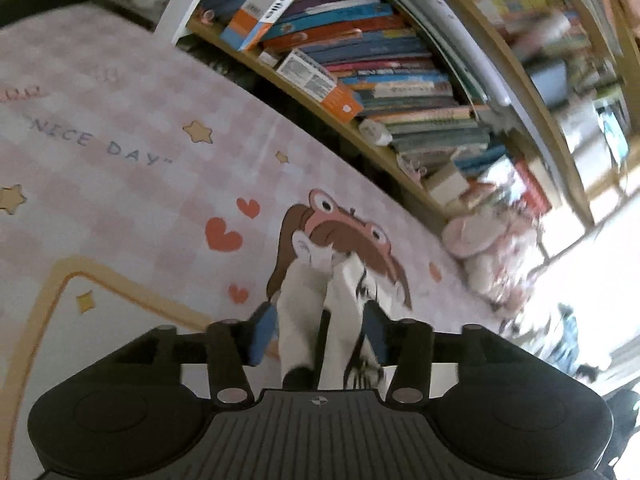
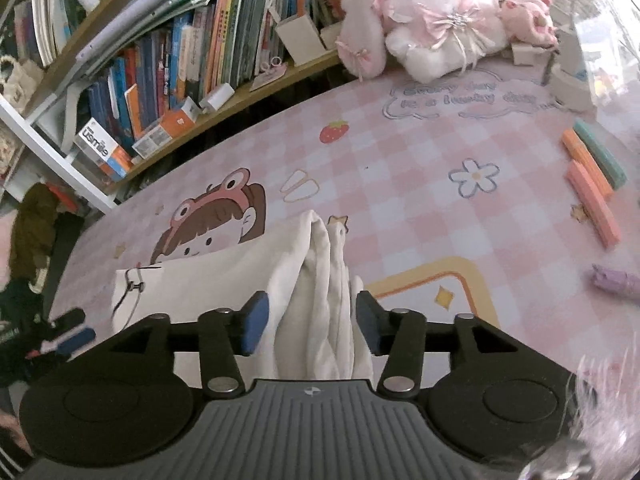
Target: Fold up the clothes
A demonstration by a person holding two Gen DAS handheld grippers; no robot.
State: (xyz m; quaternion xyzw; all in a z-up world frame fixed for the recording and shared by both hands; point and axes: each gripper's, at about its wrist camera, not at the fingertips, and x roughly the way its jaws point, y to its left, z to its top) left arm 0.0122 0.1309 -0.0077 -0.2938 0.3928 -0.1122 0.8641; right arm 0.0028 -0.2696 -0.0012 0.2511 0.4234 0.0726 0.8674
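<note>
Ribbed grey plastic and two round black housings fill the bottom of both wrist views, with black linkage arms running forward to blue-padded fingers. Between the fingers of the right tool a thick gather of the white garment rises in soft vertical pleats; its long axis runs straight ahead of the tool, narrowing to a rounded peak well beyond the fingertips. Gaps show between each blue pad and the cloth, so the tool stands fairly wide and I cannot tell whether it actually pinches the fabric. To the left of this tool the garment spreads out flat over the counter, a smooth matte sheet with a thin black line drawing near its far left edge.

The left tool also has a bunched strip of the same white cloth between its fingers, pointing forward along the fingers and bearing a dark scribbled print on its right fold. Here the blue pads sit closer to the fabric, though motion blur hides whether they grip it.

A glossy pink-checked mat with a cartoon girl in a frog hat, hearts and stars covers the counter. Ahead and left of the right tool stands a wooden bookshelf packed with upright books; ahead and right lies a fluffy pink-and-white plush toy. Far right, chalky orange, pink and green sticks lie side by side.
</note>
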